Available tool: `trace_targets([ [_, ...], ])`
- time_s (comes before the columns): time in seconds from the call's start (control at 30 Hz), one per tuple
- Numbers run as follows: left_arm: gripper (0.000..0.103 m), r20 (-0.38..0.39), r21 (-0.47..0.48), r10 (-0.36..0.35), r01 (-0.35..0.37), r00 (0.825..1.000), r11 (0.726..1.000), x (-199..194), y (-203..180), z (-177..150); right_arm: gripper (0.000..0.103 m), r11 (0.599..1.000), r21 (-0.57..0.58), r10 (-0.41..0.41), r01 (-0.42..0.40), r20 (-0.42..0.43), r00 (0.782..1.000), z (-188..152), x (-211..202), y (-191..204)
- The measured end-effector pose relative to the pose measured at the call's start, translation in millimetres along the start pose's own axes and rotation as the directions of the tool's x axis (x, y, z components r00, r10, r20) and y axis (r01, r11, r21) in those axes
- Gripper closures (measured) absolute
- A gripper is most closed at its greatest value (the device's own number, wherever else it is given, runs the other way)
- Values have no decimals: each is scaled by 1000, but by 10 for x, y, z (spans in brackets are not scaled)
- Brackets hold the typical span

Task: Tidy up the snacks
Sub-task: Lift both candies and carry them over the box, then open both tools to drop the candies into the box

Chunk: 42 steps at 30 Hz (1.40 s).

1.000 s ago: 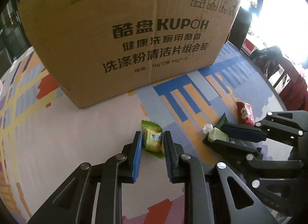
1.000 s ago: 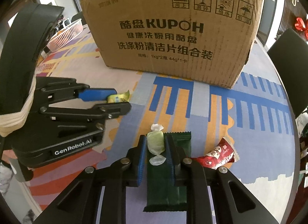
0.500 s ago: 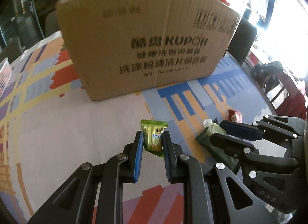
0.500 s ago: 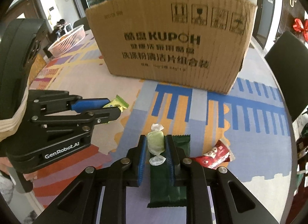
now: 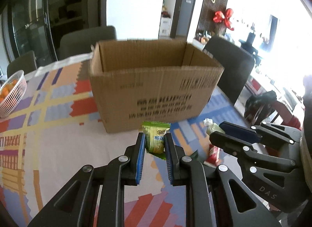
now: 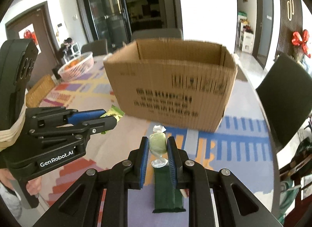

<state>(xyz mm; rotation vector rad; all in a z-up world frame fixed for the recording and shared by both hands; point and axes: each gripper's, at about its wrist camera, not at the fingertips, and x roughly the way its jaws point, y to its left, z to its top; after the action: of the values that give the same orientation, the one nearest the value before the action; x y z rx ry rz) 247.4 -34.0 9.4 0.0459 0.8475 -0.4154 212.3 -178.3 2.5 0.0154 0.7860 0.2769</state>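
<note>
Left gripper (image 5: 155, 145) was clamped on green-yellow snack packet (image 5: 155, 139), held clear of patterned tablecloth (image 5: 58, 139). Right gripper (image 6: 158, 147) pinched pale green wrapped candy (image 6: 157, 145) above dark green packet (image 6: 167, 191) lying on cloth. Open cardboard box (image 6: 171, 90) stood just beyond both; print on it blurred, unreadable. Red wrapper (image 5: 213, 152) lay on cloth, possibly another snack.

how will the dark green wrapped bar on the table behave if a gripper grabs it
The dark green bar lies flat and looks thin, so probably light and unlikely to roll. Its glossy wrapper may be slippery and crinkle when pinched.
</note>
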Motion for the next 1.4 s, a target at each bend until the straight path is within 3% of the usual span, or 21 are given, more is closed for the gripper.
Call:
trace_targets([
  [0.27, 82, 94, -19, 10, -9, 996, 1000, -282, -35, 249, 82, 1000, -8, -3, 4, 97, 995, 261, -264, 2],
  [0.67, 82, 162, -27, 14, -10, 987, 1000, -410, -59, 610, 82, 1000, -7, -11, 13, 205, 979, 695, -493, -82],
  [1.07, 82, 174, -42, 36, -29, 984, 999, -284, 70, 961, 82, 1000, -3, -14, 15, 211, 977, 1035, -319, -163],
  [1.4, 82, 138, -55, 46, -39, 989, 998, -7, 163, 1163, 82, 999, 8, -36, 35, 184, 982, 1237, -59, -317],
])
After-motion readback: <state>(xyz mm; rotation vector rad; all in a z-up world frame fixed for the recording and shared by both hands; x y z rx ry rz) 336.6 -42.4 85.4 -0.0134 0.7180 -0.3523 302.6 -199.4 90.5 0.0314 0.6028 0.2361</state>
